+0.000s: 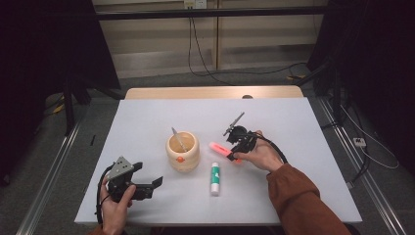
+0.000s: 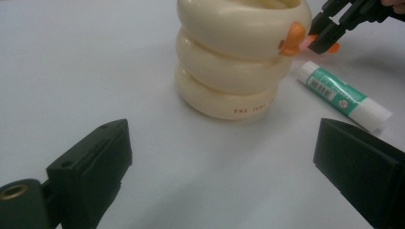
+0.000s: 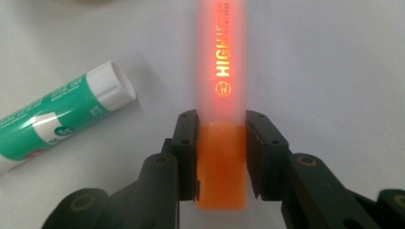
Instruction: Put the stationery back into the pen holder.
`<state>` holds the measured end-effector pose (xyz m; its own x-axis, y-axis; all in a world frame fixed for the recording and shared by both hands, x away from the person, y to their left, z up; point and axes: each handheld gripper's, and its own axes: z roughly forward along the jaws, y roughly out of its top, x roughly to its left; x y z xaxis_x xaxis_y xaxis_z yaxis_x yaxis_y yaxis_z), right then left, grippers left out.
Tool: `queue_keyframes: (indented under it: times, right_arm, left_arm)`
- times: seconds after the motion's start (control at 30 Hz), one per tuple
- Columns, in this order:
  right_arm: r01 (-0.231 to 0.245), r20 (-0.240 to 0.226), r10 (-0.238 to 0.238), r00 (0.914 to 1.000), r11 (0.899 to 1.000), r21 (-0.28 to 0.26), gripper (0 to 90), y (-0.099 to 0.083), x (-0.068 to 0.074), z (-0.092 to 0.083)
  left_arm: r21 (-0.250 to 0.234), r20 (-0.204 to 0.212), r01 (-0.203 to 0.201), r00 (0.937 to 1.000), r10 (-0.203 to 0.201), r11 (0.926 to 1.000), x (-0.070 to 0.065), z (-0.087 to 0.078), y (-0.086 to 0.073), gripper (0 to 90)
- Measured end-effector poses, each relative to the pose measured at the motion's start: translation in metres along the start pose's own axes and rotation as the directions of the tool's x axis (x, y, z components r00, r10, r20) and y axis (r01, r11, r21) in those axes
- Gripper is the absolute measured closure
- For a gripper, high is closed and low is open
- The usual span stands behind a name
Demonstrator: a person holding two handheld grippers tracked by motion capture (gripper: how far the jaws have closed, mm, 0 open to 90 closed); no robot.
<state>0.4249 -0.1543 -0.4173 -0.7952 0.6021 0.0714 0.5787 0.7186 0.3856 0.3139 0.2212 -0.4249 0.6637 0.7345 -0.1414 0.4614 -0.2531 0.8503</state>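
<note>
A: From the high view, how far along is it?

B: One pen (image 1: 178, 139) already stands in the cup (image 1: 182, 152). The right gripper (image 1: 234, 152) is clamped on the highlighter (image 1: 221, 150), lifted just right of the cup; the glue stick (image 1: 215, 178) lies on the table (image 1: 147, 122).

A: And the left gripper view?

B: The left gripper (image 2: 222, 162) is released, holding nothing, facing the cup (image 2: 239, 57).

A: The right gripper view?

B: Its jaws pinch the highlighter (image 3: 222, 71) at the orange end. I'd say dropping it in remains, then the glue stick (image 3: 52, 119).
</note>
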Motion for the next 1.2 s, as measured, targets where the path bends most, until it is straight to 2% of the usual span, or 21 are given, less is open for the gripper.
queue_keyframes:
  times: [0.3, 0.5, 0.9, 1.07, 1.2]
  right_arm:
    - [-0.032, -0.016, 0.032, 0.9994, 0.999, -0.038, 67.6, -0.020, -0.004, -0.017]
    - [-0.030, -0.033, 0.028, 0.9990, 0.997, -0.065, 67.6, -0.030, -0.001, -0.029]
    - [-0.038, -0.071, 0.033, 0.9969, 0.997, -0.074, 67.6, -0.046, 0.003, -0.041]
    - [-0.047, -0.090, 0.040, 0.9952, 0.996, -0.081, 67.6, -0.053, 0.005, -0.043]
    - [-0.046, -0.107, 0.036, 0.9936, 0.995, -0.091, 67.6, -0.055, 0.009, -0.046]
  left_arm:
    - [0.001, -0.001, -0.009, 1.0000, 0.009, 1.0000, -0.002, 0.000, 0.000, 5.7]
    - [-0.001, 0.001, -0.014, 0.9999, 0.014, 0.9999, -0.002, 0.000, 0.001, 5.7]
    - [-0.018, 0.044, -0.085, 0.9953, 0.086, 0.9962, -0.019, -0.002, 0.004, 5.7]
    - [-0.035, 0.055, -0.141, 0.9882, 0.143, 0.9893, -0.028, -0.006, 0.006, 5.7]
    - [-0.017, 0.066, -0.201, 0.9772, 0.202, 0.9794, -0.037, -0.003, 0.007, 5.7]
